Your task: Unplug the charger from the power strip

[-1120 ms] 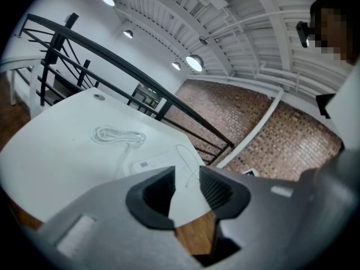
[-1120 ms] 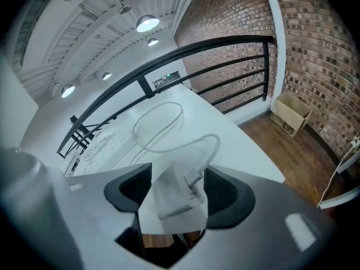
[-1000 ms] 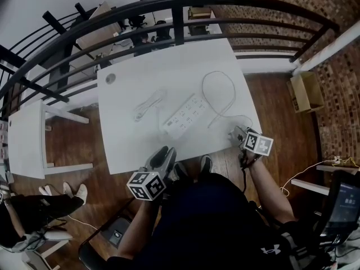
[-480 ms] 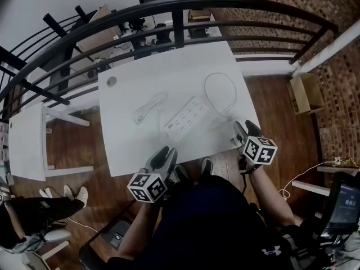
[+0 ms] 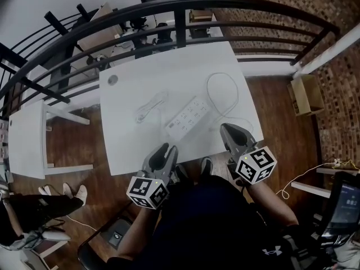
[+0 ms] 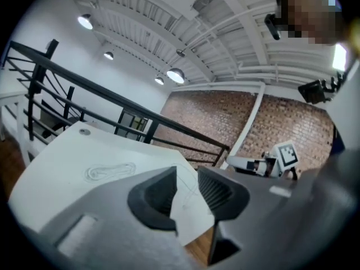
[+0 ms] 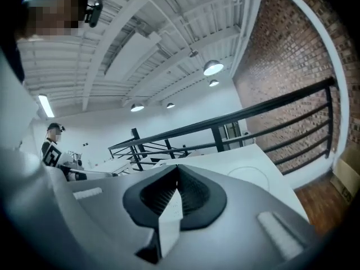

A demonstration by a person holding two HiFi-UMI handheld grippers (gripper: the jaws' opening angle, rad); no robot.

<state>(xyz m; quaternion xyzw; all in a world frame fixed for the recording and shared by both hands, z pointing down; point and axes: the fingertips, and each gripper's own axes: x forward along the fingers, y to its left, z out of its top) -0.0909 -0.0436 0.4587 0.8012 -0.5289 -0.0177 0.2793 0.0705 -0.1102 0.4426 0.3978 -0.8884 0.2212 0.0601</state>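
The left tongs point(image 5: 165, 147), which have just been closing a little, stand partly apart on nothing, hovering near-left of the power strip point(image 5: 188, 116); the right tongs point(image 5: 226, 127) are pressed fully together, empty, near-right of it. The strip lies in the middle of the surface point(image 5: 132, 145), with a white cable point(image 5: 207, 90) looping just right of it and running toward the right tongs; the charger itself I cannot make out. A black railing point(image 5: 180, 7) curves beyond the strip, with wooden floor point(image 5: 275, 106) and brick wall point(image 5: 337, 111) to its right.

white power strip point(image 5: 188, 117) lying flat on the white table point(image 5: 129, 145), turned diagonal, sockets facing up, thin white cable point(image 5: 207, 89) looped just right of it, trailing to the near right edge, charger block itself can't be made out
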